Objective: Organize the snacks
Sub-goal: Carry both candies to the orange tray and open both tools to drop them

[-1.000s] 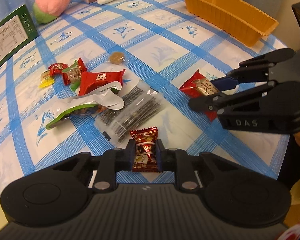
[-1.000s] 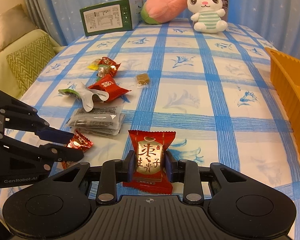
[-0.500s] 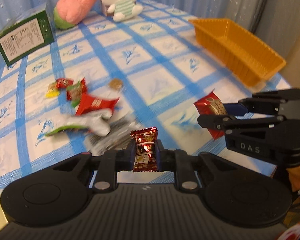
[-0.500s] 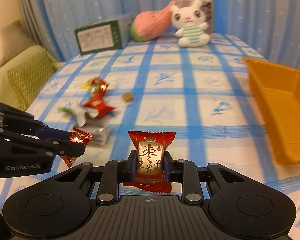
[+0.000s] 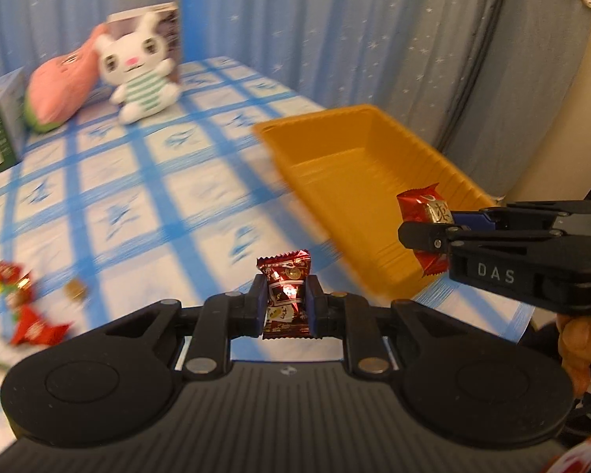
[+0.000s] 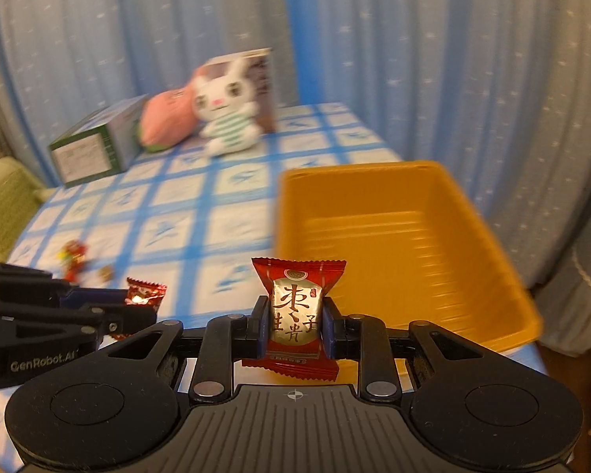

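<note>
left gripper [image 5: 287,302]: candy [image 5: 286,295] upright | right gripper [image 6: 294,325]: red snack [image 6: 295,315] upright

Surface [image 6: 232,228]: blue-checked cloth. Orange tray [image 6: 398,236] at frame right. Far end, upper left: green box [image 6: 94,149], pink plush [image 6: 165,122], white rabbit plush [image 6: 226,114]. Loose snack wrappers [image 5: 23,307] blurred, lower left.

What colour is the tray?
Orange-yellow; the tray shows best in the right wrist view.
</note>
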Tool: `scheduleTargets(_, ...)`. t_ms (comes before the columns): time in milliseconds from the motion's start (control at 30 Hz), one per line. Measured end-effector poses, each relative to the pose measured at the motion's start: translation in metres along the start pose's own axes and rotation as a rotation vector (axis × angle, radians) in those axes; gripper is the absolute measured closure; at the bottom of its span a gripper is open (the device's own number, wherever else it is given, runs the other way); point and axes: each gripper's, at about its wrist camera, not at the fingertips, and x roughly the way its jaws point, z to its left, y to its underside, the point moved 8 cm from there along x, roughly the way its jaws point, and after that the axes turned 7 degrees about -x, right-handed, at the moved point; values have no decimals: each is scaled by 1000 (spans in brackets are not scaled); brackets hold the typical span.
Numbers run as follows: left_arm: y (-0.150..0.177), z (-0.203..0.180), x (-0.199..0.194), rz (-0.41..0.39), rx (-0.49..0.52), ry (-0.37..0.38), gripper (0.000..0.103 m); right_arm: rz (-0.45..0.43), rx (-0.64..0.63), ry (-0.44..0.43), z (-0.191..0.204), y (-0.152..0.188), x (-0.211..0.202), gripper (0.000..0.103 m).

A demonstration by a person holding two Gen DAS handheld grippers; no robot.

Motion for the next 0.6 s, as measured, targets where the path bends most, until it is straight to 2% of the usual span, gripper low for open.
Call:
scheduleTargets(267,-26,-50,37,-12,6,24,85,44,6,16,-69,-9,8,76)
scheduleTargets(600,-34,-73,62,-16,-32,66,85,53,21,30,-103,-10,14,76)
